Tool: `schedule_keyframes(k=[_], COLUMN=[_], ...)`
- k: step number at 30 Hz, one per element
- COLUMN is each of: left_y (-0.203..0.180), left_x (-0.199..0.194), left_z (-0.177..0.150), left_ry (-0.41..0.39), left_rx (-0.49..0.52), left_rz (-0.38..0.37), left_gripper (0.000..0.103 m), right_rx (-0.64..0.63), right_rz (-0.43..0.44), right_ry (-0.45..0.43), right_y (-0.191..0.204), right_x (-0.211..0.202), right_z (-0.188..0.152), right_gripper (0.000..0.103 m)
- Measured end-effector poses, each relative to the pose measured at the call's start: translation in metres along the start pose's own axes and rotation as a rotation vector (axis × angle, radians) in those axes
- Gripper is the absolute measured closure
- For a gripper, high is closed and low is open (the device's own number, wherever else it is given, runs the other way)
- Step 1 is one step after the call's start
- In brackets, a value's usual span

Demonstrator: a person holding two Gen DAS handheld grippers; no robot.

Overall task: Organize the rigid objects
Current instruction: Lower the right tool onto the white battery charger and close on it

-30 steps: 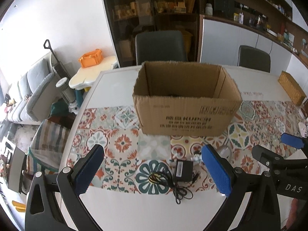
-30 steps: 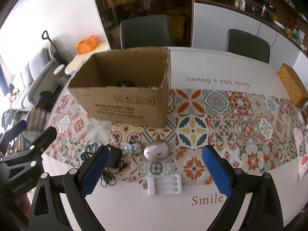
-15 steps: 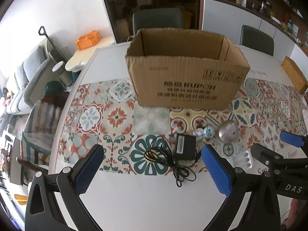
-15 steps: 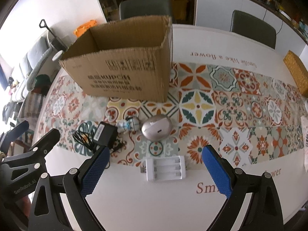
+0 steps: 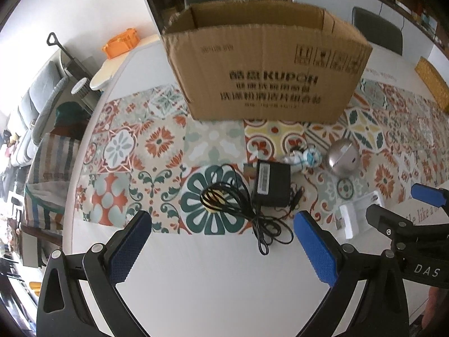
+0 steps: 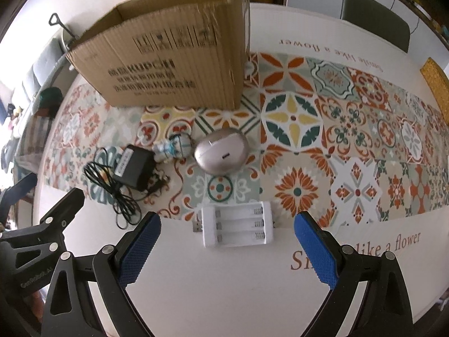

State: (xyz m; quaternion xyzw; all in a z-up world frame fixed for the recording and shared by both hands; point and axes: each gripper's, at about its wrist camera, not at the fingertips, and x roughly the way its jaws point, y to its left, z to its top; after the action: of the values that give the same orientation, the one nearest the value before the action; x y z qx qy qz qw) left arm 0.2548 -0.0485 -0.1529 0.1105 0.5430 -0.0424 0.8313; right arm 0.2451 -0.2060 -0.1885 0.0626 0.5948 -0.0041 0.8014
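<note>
Ahead of both tools stands an open cardboard box (image 5: 266, 75) on the bench (image 5: 210, 280); its inside is hidden from these angles. The left tool (image 5: 221, 241) is spread wide and holds nothing; just beyond its fingers lies a black power adapter (image 5: 271, 186) with its tangled cord (image 5: 238, 205). The right tool (image 6: 224, 245) is likewise wide open and empty, with a white battery charger (image 6: 237, 227) between its fingertips. Farther ahead lie a silver egg-shaped case (image 6: 221, 154) and, to its left, a small figurine (image 6: 172, 148).
</note>
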Motion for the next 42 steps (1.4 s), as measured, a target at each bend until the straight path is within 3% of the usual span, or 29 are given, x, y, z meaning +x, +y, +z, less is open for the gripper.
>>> schedule_keyframes(k=[26,35,42], left_y=[-0.018,-0.01,-0.005], left_x=[0.038,0.043,0.04], left_z=[-0.006,-0.007,-0.011], left_ry=[0.101,0.107,0.098], left_rx=[0.037,0.012,0.003], left_rz=[0.005,0.004,-0.017], left_gripper=[0.0,0.0,0.0], right_rx=[0.019,0.007,0.011], right_rz=[-0.026,-0.053,-0.05], right_ry=[0.139,0.137,0.134], right_y=[-0.011,-0.001,0.003], right_x=[0.067,0.084,0.082], right_z=[-0.004,0.001,-0.002], right_gripper=[0.013,0.026,0.026])
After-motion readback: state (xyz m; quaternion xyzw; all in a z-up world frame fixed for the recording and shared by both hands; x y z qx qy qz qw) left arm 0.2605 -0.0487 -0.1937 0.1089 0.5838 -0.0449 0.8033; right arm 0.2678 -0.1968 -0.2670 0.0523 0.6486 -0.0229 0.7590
